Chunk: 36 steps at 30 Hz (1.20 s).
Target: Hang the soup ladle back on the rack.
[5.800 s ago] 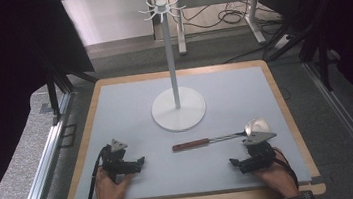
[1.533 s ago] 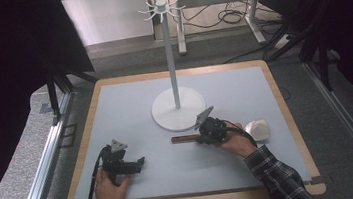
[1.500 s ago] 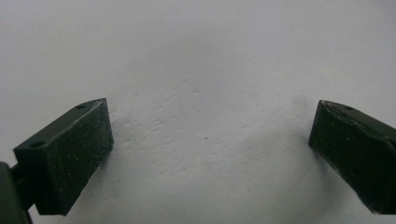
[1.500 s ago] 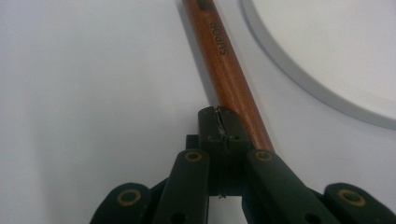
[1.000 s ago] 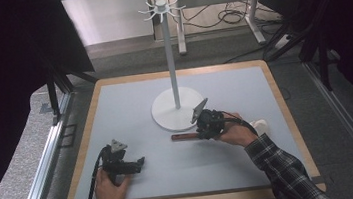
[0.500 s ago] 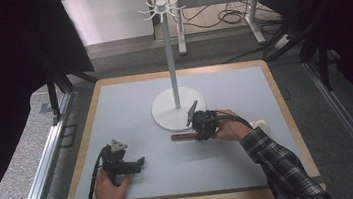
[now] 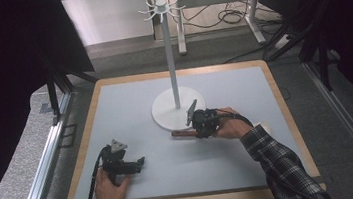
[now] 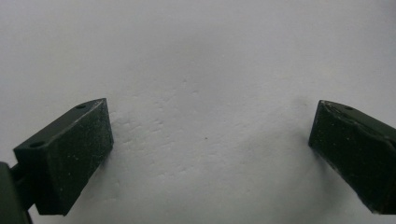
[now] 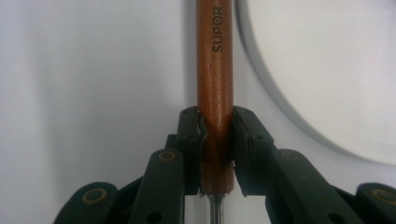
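Right tool [image 9: 215, 154] closed on the wooden handle [image 9: 215, 70] of a utensil — both jaws press its sides near the end where a metal shank leaves the wood. The handle lies flat on the table [image 7: 131, 119], just beside the near rim of the white stand base [image 7: 166, 113]; its long axis runs left–right across the table and straight ahead between my jaws. The utensil's far end, near the right sleeve, is too hidden to identify. My right hand [image 7: 230, 126] is the nearer one. The left tool [image 7: 121, 163] rests well apart at the near left, jaws spread wide over bare table, holding nothing. I judge any lift should keep the handle level.
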Each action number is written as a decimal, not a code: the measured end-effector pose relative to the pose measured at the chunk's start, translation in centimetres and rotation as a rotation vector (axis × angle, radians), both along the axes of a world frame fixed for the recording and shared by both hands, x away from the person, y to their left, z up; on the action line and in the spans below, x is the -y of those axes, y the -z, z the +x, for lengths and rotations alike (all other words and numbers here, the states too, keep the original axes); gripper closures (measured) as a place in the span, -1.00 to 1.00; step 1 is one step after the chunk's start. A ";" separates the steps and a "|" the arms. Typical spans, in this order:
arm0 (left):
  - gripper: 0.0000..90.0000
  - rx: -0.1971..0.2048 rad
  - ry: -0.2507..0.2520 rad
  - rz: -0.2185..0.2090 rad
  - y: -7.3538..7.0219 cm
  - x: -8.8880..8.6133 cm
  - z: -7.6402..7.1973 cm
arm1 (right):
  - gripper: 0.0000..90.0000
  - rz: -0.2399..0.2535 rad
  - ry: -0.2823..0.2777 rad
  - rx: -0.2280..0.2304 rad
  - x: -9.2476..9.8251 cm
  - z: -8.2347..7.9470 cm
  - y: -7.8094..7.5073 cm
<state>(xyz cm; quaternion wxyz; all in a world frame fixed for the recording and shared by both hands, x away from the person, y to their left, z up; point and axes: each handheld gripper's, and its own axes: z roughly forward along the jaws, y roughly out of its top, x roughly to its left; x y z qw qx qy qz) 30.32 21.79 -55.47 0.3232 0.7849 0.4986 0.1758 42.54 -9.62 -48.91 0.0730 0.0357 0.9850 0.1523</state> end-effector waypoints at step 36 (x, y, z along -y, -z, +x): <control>-1.00 0.002 0.005 0.003 0.0 0.0 0.0 | 0.65 0.338 0.215 0.109 6.5 -1.8 -9.8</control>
